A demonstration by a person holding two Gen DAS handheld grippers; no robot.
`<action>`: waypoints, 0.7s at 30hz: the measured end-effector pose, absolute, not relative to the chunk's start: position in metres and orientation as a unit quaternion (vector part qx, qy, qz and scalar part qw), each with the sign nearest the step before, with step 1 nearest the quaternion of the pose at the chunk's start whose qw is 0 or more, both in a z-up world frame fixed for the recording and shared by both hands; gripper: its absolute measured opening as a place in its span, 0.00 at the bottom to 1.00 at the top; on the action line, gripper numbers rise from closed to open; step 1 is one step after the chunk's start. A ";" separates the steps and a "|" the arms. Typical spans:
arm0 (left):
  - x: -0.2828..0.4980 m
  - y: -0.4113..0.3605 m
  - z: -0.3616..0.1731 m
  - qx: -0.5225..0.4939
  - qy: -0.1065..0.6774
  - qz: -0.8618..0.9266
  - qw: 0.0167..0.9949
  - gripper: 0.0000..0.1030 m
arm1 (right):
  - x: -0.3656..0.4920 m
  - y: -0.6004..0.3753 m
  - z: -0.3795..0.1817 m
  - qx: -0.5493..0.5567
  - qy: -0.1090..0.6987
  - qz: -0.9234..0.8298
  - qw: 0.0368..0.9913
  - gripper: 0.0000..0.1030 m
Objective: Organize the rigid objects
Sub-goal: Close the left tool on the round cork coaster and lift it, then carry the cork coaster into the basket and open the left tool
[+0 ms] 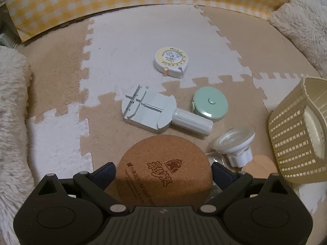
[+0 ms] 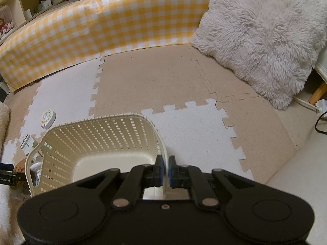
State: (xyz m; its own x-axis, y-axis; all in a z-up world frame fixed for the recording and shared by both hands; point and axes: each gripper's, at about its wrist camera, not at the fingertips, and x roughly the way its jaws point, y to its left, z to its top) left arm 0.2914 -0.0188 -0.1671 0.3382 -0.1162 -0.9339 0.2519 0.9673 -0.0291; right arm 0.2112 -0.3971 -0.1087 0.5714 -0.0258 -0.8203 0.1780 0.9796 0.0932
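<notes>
My left gripper (image 1: 163,171) is shut on a round cork coaster (image 1: 163,169) with printed writing, held just above the mat. Ahead of it lie a white watch-link tool (image 1: 155,111), a mint tape measure (image 1: 210,104), a white and yellow tape measure (image 1: 170,61) and a clear suction cup with a white stem (image 1: 235,145). A second cork coaster (image 1: 259,166) lies by the cream basket (image 1: 294,134). My right gripper (image 2: 166,168) is shut on the basket's right rim (image 2: 161,143); the basket looks empty inside.
Beige and white puzzle mats (image 2: 184,81) cover the floor. A yellow checked panel (image 2: 102,20) stands along the back. A fluffy cushion (image 2: 265,36) lies at the right, another fluffy one (image 1: 10,102) at the left. A wooden leg and cables (image 2: 318,98) are at far right.
</notes>
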 end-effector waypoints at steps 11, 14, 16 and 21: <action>0.268 -0.026 -0.132 0.051 0.562 -0.118 0.817 0.95 | 0.212 -0.398 -0.109 0.087 0.461 -0.056 0.881 0.06; 0.258 -0.033 -0.114 0.054 0.542 -0.123 0.829 0.95 | 0.212 -0.399 -0.109 0.089 0.461 -0.055 0.881 0.06; 0.252 -0.037 -0.101 0.051 0.526 -0.132 0.839 0.95 | 0.212 -0.399 -0.109 0.090 0.462 -0.055 0.881 0.06; 0.235 -0.055 -0.074 0.028 0.479 -0.186 0.857 0.95 | 0.212 -0.399 -0.109 0.090 0.463 -0.055 0.880 0.06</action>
State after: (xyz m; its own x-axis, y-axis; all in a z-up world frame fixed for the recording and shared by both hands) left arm 0.2353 -0.0548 -0.0737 0.4718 -0.2917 -0.8320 0.3448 0.9296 -0.1304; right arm 0.2119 -0.3990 -0.1087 0.5661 -0.0132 -0.8243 0.1789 0.9780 0.1072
